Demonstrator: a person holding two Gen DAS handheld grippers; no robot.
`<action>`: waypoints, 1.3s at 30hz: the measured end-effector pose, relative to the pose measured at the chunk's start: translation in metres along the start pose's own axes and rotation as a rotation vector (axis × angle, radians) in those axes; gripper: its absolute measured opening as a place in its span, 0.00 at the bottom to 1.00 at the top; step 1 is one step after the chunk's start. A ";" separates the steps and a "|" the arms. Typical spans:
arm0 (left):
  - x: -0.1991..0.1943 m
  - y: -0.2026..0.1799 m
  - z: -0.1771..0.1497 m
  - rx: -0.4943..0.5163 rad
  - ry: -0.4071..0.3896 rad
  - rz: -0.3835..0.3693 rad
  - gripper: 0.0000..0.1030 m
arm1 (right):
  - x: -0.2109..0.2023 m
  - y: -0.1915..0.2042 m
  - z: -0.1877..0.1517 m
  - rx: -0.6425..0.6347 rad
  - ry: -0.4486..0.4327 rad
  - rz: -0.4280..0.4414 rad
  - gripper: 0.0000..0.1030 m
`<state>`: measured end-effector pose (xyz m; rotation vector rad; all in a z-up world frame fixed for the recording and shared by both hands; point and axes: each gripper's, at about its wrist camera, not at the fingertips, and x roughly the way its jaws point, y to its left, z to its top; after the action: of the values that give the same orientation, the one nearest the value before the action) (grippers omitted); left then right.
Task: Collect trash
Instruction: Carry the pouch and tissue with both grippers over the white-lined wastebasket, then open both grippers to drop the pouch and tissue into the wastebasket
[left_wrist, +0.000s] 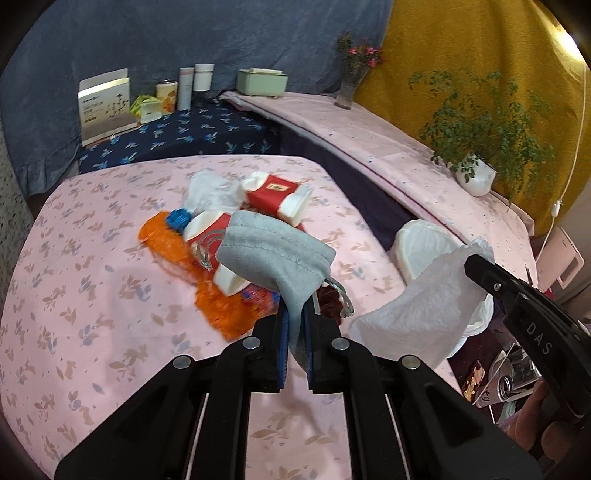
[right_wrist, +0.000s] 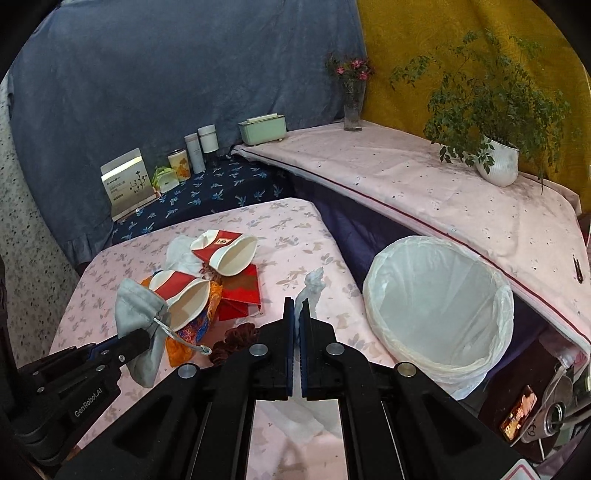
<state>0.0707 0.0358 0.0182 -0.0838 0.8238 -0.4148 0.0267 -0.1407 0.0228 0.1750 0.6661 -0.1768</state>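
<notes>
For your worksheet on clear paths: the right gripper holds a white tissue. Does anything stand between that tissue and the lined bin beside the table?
Nothing visible does. The white tissue is pinched in the right gripper, and the lined bin stands open just to its right beyond the table edge, with only bare cloth between.

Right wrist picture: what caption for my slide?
Right gripper pinches a white tissue beside the white-lined round bin; left gripper holds a grey drawstring pouch.
</notes>
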 end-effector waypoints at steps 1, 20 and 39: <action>0.002 -0.005 0.002 0.009 0.000 -0.006 0.07 | -0.001 -0.005 0.003 0.005 -0.007 -0.005 0.02; 0.067 -0.145 0.049 0.208 0.022 -0.159 0.07 | 0.011 -0.125 0.059 0.115 -0.095 -0.162 0.02; 0.122 -0.202 0.055 0.260 0.065 -0.220 0.56 | 0.032 -0.180 0.056 0.192 -0.079 -0.259 0.42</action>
<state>0.1188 -0.2020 0.0180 0.0815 0.8208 -0.7320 0.0455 -0.3313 0.0268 0.2645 0.5916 -0.4953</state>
